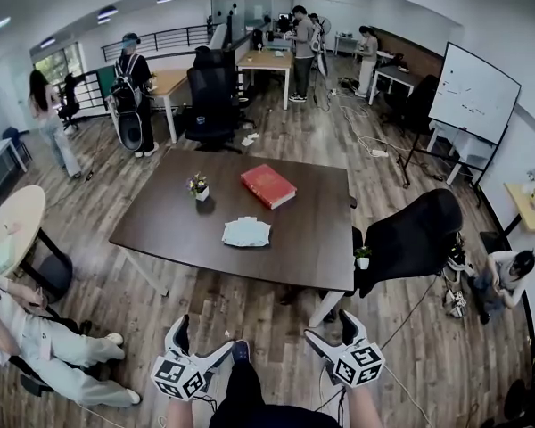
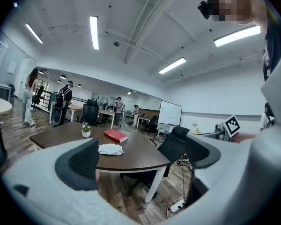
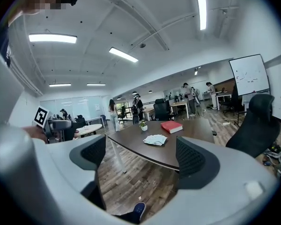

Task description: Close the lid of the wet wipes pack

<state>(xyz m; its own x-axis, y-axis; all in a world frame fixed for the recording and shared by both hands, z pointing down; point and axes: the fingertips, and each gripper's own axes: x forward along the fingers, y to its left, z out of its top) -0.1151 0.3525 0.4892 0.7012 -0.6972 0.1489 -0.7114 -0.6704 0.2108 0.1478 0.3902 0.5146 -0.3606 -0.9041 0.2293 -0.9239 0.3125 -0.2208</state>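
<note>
Room: open office, wood floor. I stand short of a dark table (image 1: 160,230); ppl at desks beyond.
Head view, pack: wet wipes pack (image 1: 247,232) lies flat near table centre, nearer me than the small plant pot (image 1: 199,186) and red book (image 1: 268,185). Lid state: too small, I can't tell.
Head view, grippers: left gripper (image 1: 201,341) and right gripper (image 1: 332,333) held low over floor, well apart from table.
Left gripper view: I read jaws apart, nothing btw. them. Pack (image 2: 110,148) on table ahead, book just beyond.
Right gripper view: I read jaws apart, nothing clamped. Pack (image 3: 155,139) on table ahead, well apart from jaws.
</note>
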